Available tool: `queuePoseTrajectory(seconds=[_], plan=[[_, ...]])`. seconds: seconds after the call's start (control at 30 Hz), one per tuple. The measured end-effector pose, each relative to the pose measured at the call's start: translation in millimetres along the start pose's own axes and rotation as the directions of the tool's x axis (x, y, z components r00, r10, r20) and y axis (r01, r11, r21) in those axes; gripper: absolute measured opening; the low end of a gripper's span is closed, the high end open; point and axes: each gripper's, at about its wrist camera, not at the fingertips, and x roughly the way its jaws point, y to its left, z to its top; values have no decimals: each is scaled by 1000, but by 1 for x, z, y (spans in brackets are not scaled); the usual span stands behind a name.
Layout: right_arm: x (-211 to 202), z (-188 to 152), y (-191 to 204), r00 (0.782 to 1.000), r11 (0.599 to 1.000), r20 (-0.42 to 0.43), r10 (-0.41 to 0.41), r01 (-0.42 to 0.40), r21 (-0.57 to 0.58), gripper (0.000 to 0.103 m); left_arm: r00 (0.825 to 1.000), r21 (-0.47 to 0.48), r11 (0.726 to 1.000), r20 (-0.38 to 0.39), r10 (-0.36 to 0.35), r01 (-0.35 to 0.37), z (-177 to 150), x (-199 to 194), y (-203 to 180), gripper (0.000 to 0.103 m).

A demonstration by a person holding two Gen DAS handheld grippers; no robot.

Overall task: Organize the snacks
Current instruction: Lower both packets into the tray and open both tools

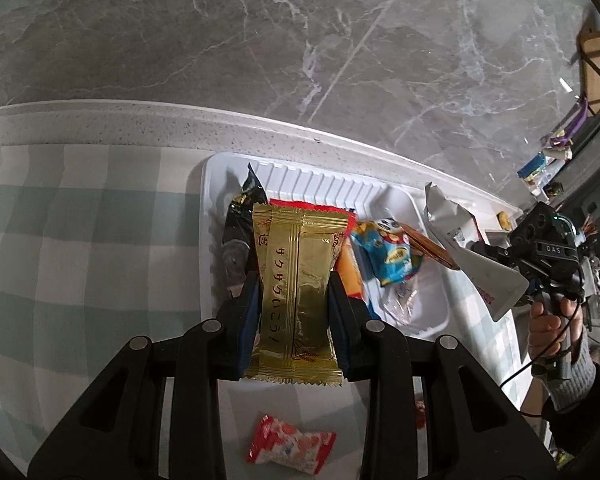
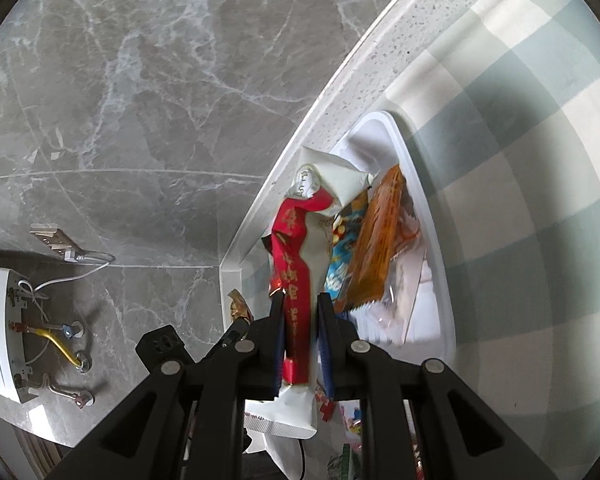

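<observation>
1. The left gripper [image 1: 294, 300] has its jaws clamped on a gold snack packet [image 1: 296, 300], one blue-lined pad on each long side; the packet stands lengthwise between them, printed face to the camera.
2. The gold packet is held over the near-left part of a white tray [image 1: 324, 178], which sits on the table's green-and-white checked cloth [image 1: 80, 240] close to the speckled white table edge.
3. In the tray lie a black packet [image 1: 238, 236] at the left, a red-edged packet [image 1: 312, 207] behind the gold one, a blue packet [image 1: 388, 254] in the middle and an orange packet [image 2: 380, 240] beside it.
4. A small red-and-white candy [image 1: 290, 450] lies on the cloth, outside the tray and nearer the camera.
5. The right gripper [image 2: 300, 312] has its jaws closed tightly on a white pouch with a red band [image 2: 296, 264], gripped near its lower end; the pouch rises crumpled above the tray's right end.
6. In the left wrist view a hand [image 1: 548, 328] in a grey sleeve [image 1: 572, 380] holds that gripper's handle, beside the tray.
7. Grey marble floor [image 1: 260, 40] shows beyond the table.
</observation>
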Motion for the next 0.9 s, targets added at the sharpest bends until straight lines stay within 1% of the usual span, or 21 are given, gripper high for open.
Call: queuePoseTrajectory(seconds=[0.13, 0.23, 0.37, 0.4, 0.53, 0.6, 0.7, 0.77, 0.8, 0.83, 0.9], plan=[[8, 6, -3, 1000, 1000, 0, -20, 20, -4, 16, 1000, -6, 1000, -3, 9, -9, 8, 12, 5, 29], [15, 10, -4, 998, 998, 3, -56, 56, -17, 16, 1000, -6, 1000, -6, 24, -24, 14, 22, 9, 29], [24, 13, -6, 995, 994, 4, -103, 103, -41, 16, 997, 25, 997, -20, 69, -69, 19, 37, 9, 30], [26, 13, -7, 993, 991, 7, -121, 121, -51, 16, 997, 33, 997, -23, 76, -75, 19, 41, 8, 29], [32, 12, -6, 988, 986, 6, -152, 153, -73, 16, 995, 54, 994, -24, 99, -98, 20, 50, 5, 30], [33, 11, -3, 986, 981, 11, -169, 169, -94, 16, 993, 65, 991, -23, 116, -114, 21, 53, 3, 30], [33, 9, 6, 977, 966, 30, -213, 215, -146, 18, 991, 81, 988, -24, 134, -131, 22, 54, 0, 31], [33, 6, 12, 971, 955, 46, -237, 241, -174, 19, 989, 92, 985, -23, 145, -143, 22, 54, -2, 34], [33, 5, 15, 968, 949, 54, -246, 252, -189, 22, 988, 95, 985, -20, 150, -147, 22, 53, -2, 42], [32, 4, 16, 966, 946, 60, -251, 258, -196, 28, 989, 101, 986, -40, 140, -135, 22, 51, -3, 48], [29, 3, 19, 963, 940, 75, -257, 267, -212, 36, 992, 97, 988, -25, 126, -123, 22, 46, -5, 49]])
